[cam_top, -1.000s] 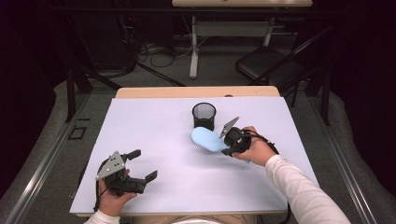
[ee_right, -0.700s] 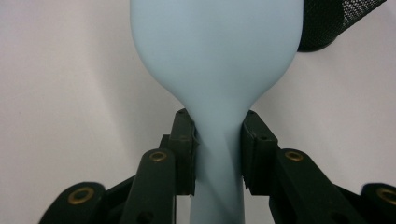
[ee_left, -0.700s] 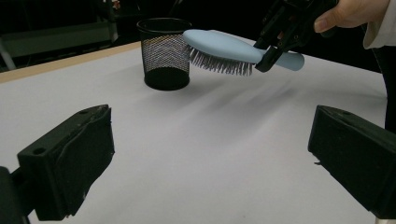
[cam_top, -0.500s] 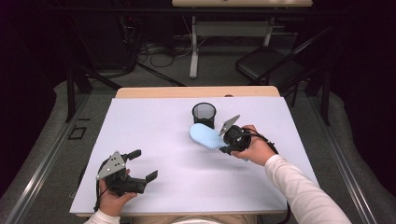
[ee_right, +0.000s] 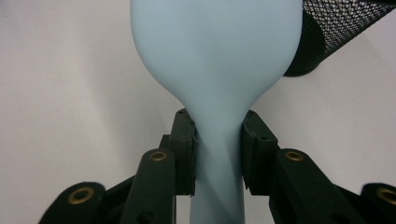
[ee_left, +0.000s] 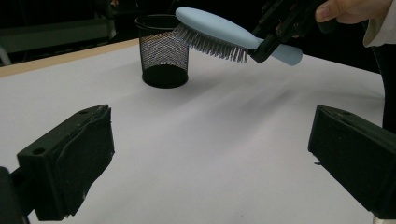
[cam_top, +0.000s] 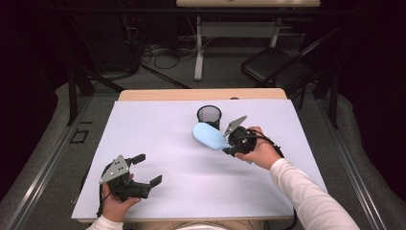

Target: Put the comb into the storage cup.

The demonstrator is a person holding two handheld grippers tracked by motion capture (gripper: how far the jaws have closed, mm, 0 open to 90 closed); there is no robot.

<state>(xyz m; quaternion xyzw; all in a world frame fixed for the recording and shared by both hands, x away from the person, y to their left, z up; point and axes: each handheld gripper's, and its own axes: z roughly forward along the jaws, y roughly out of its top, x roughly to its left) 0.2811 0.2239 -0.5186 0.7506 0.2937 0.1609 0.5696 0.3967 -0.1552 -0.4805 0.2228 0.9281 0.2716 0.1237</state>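
A light blue hairbrush (cam_top: 209, 135) hangs above the white table, bristles down, with my right gripper (cam_top: 230, 146) shut on its handle. The right gripper view has both pads clamped on the neck of the hairbrush (ee_right: 217, 70). Just behind the brush head stands a black mesh cup (cam_top: 209, 116). In the left gripper view the hairbrush (ee_left: 219, 30) is held in the air in front of the mesh cup (ee_left: 163, 53). My left gripper (cam_top: 146, 170) rests open near the table's front left, nothing between its jaws.
The white table top (cam_top: 158, 129) has a wooden strip along its far edge. A folding chair (cam_top: 275, 67) and a desk leg with cables stand on the floor beyond the table.
The right gripper has carried the hairbrush a little up and toward the mesh cup. The left gripper has stayed where it was.
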